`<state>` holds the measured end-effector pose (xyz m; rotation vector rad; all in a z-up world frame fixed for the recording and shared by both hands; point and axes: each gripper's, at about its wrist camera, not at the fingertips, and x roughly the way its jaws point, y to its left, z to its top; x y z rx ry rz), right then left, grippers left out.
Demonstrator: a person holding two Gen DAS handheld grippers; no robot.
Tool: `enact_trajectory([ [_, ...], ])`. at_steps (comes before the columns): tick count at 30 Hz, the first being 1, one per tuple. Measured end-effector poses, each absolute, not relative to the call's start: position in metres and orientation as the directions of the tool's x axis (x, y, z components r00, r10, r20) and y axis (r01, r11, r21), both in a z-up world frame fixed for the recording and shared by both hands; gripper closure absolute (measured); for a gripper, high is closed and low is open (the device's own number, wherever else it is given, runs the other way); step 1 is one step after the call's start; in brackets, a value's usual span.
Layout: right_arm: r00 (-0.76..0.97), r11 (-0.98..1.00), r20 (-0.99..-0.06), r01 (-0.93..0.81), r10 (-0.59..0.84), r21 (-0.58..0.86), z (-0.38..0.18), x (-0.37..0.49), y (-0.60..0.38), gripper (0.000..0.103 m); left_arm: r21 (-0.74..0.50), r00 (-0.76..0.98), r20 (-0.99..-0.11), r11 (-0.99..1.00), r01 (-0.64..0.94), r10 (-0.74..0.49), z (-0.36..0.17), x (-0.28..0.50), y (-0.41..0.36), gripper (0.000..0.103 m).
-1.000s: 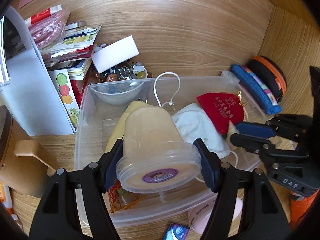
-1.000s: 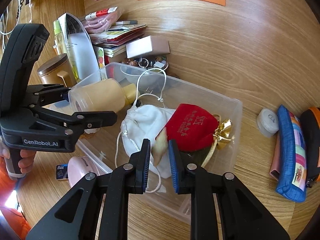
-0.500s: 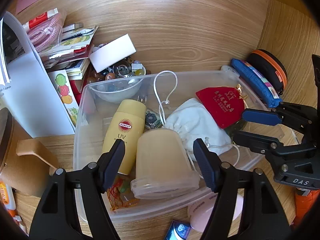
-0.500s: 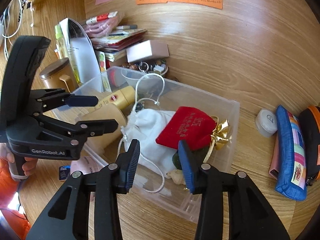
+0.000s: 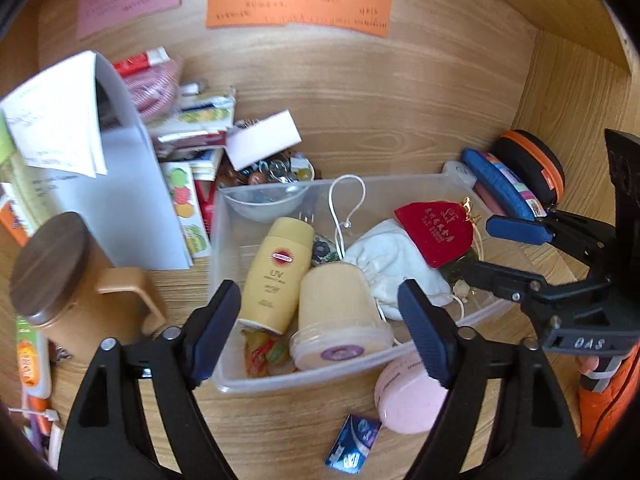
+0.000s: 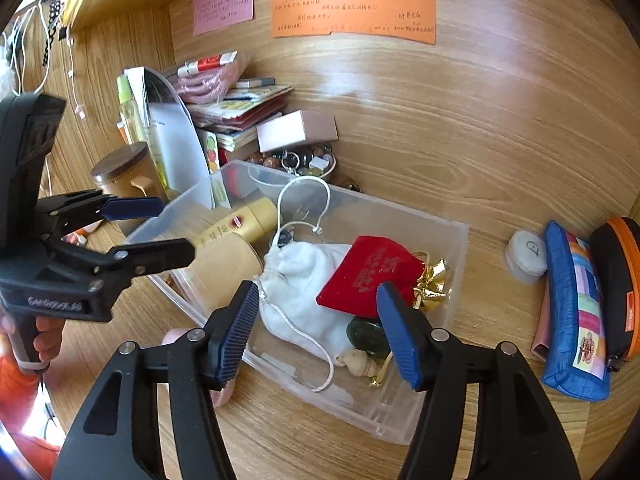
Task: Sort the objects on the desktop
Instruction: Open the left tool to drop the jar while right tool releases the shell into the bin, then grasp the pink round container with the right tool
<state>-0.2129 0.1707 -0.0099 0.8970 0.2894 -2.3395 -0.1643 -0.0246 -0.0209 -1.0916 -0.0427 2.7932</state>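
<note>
Open left tongs (image 5: 320,332), tub (image 5: 340,320) lying in bin (image 5: 460,182)

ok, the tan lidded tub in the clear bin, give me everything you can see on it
The tub is a translucent tan plastic cup, tapered, with a wider lid bearing a purple oval sticker. It lies on its side in the clear bin, lid toward the near wall. The yellow UV bottle touches one flank, the white drawstring pouch the other. The left gripper is open around it, not touching.

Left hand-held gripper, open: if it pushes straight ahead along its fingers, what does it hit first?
Most likely the tan lidded tub lying on its side in the clear plastic bin, centred between the fingers of the left hand-held gripper. The bin's near wall may come first; depth is unclear.
</note>
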Motion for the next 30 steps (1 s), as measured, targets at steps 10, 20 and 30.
enact_trajectory([
  [10,-0.629,-0.793,-0.632,0.608,-0.452,-0.037,0.012,-0.178,0.167,0.045,-0.069,-0.770,-0.623,-0.990,-0.120,0.136,-0.004,-0.125,-0.032,0.009],
  [20,-0.665,-0.800,-0.609,0.595,-0.433,-0.081,0.008,-0.131,0.162,0.030,-0.079,-0.758,-0.634,-0.988,-0.133,0.153,-0.014,-0.095,-0.039,0.008],
  [30,-0.624,-0.789,-0.647,0.612,-0.439,-0.055,-0.013,-0.114,0.153,0.030,-0.078,-0.716,-0.679,-0.986,-0.150,0.163,-0.040,-0.071,-0.043,0.008],
])
